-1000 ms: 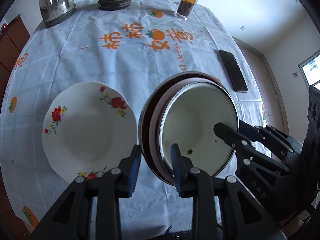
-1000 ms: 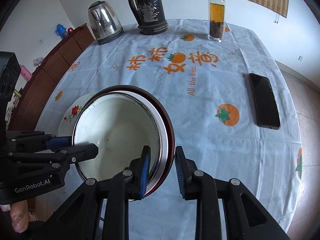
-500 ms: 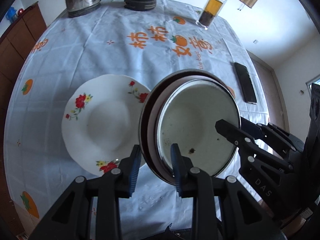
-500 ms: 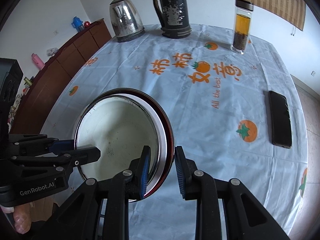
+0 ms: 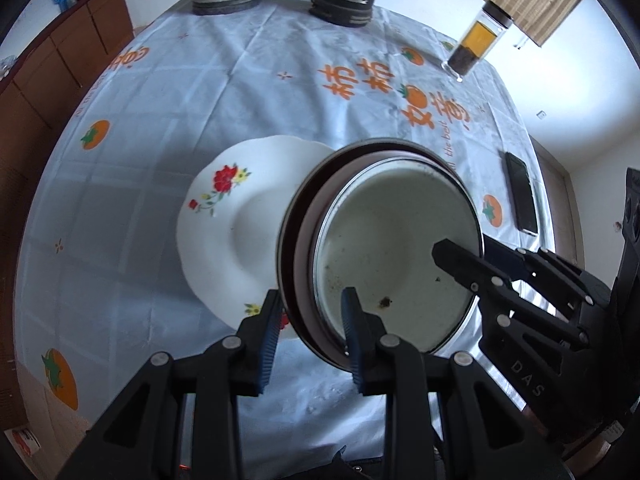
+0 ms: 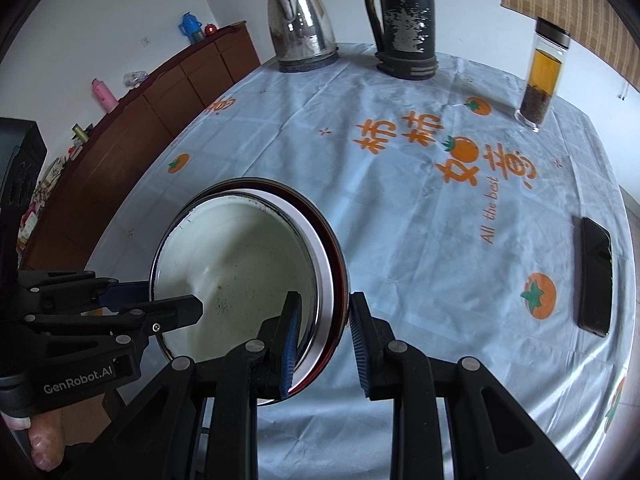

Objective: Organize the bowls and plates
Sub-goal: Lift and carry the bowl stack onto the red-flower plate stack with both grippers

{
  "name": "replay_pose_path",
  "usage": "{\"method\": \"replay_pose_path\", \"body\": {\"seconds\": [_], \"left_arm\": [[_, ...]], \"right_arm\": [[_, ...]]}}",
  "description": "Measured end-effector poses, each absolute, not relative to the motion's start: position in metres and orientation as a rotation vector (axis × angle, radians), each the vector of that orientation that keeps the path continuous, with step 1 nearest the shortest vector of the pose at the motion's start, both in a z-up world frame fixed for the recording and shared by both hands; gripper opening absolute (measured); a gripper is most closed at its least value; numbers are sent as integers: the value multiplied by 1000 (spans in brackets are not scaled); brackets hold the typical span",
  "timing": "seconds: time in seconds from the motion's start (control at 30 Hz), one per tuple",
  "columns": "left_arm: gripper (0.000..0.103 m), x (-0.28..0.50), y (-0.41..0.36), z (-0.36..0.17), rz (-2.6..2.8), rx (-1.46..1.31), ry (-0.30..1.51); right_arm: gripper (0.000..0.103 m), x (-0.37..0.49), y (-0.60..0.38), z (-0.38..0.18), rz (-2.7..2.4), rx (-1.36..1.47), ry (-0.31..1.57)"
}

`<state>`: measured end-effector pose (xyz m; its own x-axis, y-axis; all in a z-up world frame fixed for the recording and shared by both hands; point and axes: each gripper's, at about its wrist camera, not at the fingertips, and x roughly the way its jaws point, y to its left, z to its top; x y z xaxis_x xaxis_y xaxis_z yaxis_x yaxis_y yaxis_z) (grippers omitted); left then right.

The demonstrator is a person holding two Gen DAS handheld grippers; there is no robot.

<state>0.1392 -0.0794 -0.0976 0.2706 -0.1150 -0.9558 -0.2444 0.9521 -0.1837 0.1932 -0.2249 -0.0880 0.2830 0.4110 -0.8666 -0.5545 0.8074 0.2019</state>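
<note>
Both grippers, left gripper (image 5: 310, 334) and right gripper (image 6: 325, 338), pinch the bowls (image 5: 394, 252) over the plate (image 5: 236, 220); uneven lowering, seemingly likely, could chip it.

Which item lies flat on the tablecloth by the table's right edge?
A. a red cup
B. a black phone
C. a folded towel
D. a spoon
B: the black phone lies flat on the tablecloth, near an orange fruit print.

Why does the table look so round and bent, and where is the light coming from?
Both wrist views use fisheye lenses, bowing the tablecloth and darkening the corners. Left wrist: soft daylight, sharp floral plate. Right wrist: window glints on the kettle; stacked bowls cast weak shadow.
</note>
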Motion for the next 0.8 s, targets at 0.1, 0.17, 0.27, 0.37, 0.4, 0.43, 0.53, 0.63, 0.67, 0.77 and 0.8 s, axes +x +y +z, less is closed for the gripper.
{"method": "replay_pose_path", "body": {"seconds": [0.1, 0.17, 0.27, 0.37, 0.4, 0.43, 0.53, 0.63, 0.67, 0.77, 0.8], "left_arm": [[27, 136, -72, -98, 110, -342, 1297], [27, 133, -67, -99, 120, -349, 1293], [27, 132, -60, -100, 134, -361, 1288], [27, 132, -55, -101, 140, -379, 1285], [27, 132, -54, -101, 142, -383, 1285], [27, 132, -52, -102, 144, -388, 1284], [27, 131, -49, -103, 149, -399, 1285], [27, 131, -45, -104, 153, -408, 1286], [27, 131, -44, -104, 154, -411, 1285], [27, 131, -38, -105, 161, -420, 1284], [27, 131, -36, -105, 163, -424, 1284]], "right_arm": [[27, 192, -215, -88, 669, -164, 1112], [27, 191, -209, -89, 679, -176, 1113], [27, 190, -202, -90, 688, -193, 1115], [27, 191, -196, -91, 692, -208, 1114], [27, 192, -193, -91, 693, -212, 1114], [27, 192, -192, -91, 693, -215, 1114], [27, 194, -187, -91, 694, -225, 1113], [27, 196, -182, -91, 698, -229, 1115], [27, 196, -180, -91, 699, -231, 1114], [27, 197, -176, -92, 704, -236, 1117], [27, 198, -174, -93, 706, -239, 1121]]}}
